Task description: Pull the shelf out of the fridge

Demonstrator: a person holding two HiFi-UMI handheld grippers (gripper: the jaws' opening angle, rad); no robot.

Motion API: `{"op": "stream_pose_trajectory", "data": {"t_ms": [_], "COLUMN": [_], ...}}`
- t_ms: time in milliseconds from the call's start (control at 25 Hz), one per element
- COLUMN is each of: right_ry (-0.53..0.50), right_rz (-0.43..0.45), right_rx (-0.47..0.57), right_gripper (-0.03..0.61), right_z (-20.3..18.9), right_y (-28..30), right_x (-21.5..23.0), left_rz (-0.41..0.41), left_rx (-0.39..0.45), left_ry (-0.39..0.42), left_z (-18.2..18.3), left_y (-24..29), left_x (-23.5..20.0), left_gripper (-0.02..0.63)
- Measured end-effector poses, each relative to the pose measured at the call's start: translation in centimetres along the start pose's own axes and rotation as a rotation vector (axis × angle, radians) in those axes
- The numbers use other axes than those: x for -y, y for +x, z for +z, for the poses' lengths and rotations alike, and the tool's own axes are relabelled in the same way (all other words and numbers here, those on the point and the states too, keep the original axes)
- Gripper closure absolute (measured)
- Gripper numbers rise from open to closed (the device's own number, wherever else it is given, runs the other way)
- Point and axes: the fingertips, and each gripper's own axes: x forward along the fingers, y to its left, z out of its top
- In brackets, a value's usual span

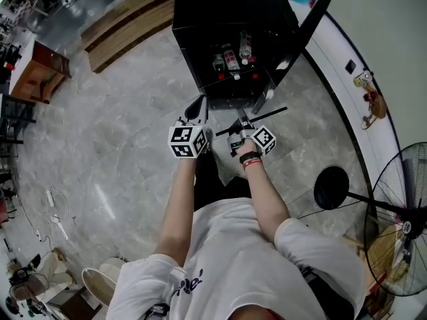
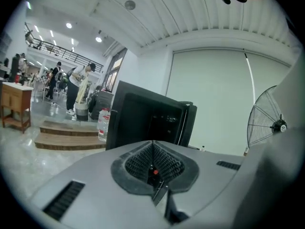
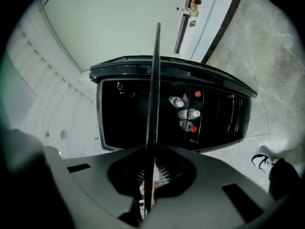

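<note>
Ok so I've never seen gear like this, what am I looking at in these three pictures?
No robot here: a person holds a two-jaw gripper in each hand; the cubes with square patterns are part of them. The head view comes from a camera on the person's head, looking down at the grey floor, where a black fridge stands with its door open and bottles inside, and a fan to the right. The other two pictures come from a camera riding on each gripper. The right gripper is shut on a thin dark shelf, seen edge-on, already outside the fridge. The left gripper is shut, with nothing between its jaws.
</note>
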Motion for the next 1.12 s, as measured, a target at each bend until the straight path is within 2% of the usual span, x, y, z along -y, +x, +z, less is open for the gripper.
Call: {"op": "stream_pose_trajectory", "data": {"t_ms": [160, 360, 520, 680, 880, 1120], "right_ry": [-0.019, -0.015, -0.024, -0.052, -0.060, -0.112], "right_rz": [0.000, -0.019, -0.014, 0.023, 0.079, 0.089], "right_rx": [-0.019, -0.019, -0.006, 0.023, 0.069, 0.128], "right_gripper": [0.552, 0.552, 0.552, 0.552, 0.552, 0.549], "right_z": [-0.3, -1.1, -2.6, -5.2, -6.6, -8.3], "right_y": [-3.0, -7.0, -9.4, -10.4, -11.0, -11.6], "right_x": [-3.4, -7.5, -10.8, -14.4, -17.3, -20.2], "left_rz": [0.032, 0.050, 0.049, 0.020, -0.031, -0.065], "left_rx": [0.021, 0.007, 0.009, 0.028, 0.039, 0.060], "left_ry": [0.004, 0.003, -0.010, -0.002, 0.031, 0.046], "left_z": [2.1, 3.2, 4.4, 6.1, 7.3, 8.7], "left_y": [-3.4, -7.5, -11.0, -14.4, -16.4, -18.5], "left_x": [1.5, 3.1, 3.0, 1.8, 2.0, 0.9], "left_gripper": [0.597, 0.597, 0.597, 0.597, 0.597, 0.595]}}
